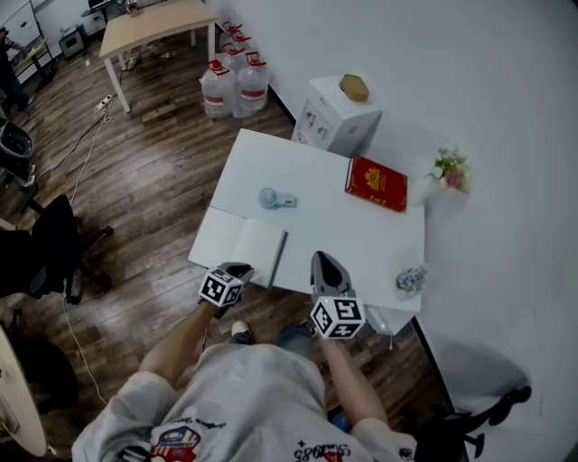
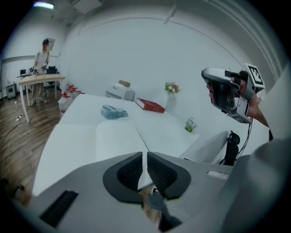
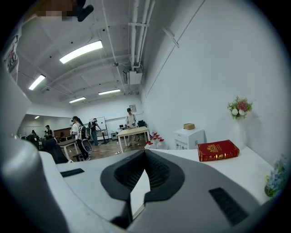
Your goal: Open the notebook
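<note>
Far left: dark plank floor (image 1: 153, 171) and a black office chair (image 1: 54, 244). Farther back, a pale wooden table (image 1: 153, 27) with a person (image 2: 43, 57) standing behind it. Next, clear water jugs (image 1: 235, 86) clustered against the white wall (image 1: 470, 63).

Then the white table (image 1: 361, 244), set askew to the wall. On its near left corner, the notebook (image 1: 239, 242), lying open and flat, white pages up. Just short of its near edge, the left gripper (image 2: 144, 155), jaws drawn almost together with only a slit between the pads, gripping nothing. Beyond the notebook, toward mid-table, a small bluish thing (image 1: 275, 198), kind unclear.

Right of the notebook, at the table's near edge, the right gripper (image 3: 145, 154), tips meeting, nothing held, apart from the notebook. Behind the table, a white cabinet (image 1: 336, 122) topped by a brown box (image 1: 353, 87).

Toward the far right corner, a red book (image 1: 376, 183), closed and flat. At the near right edge, a small plant (image 1: 409, 280). By the wall at far right, flowers (image 1: 450, 168).
</note>
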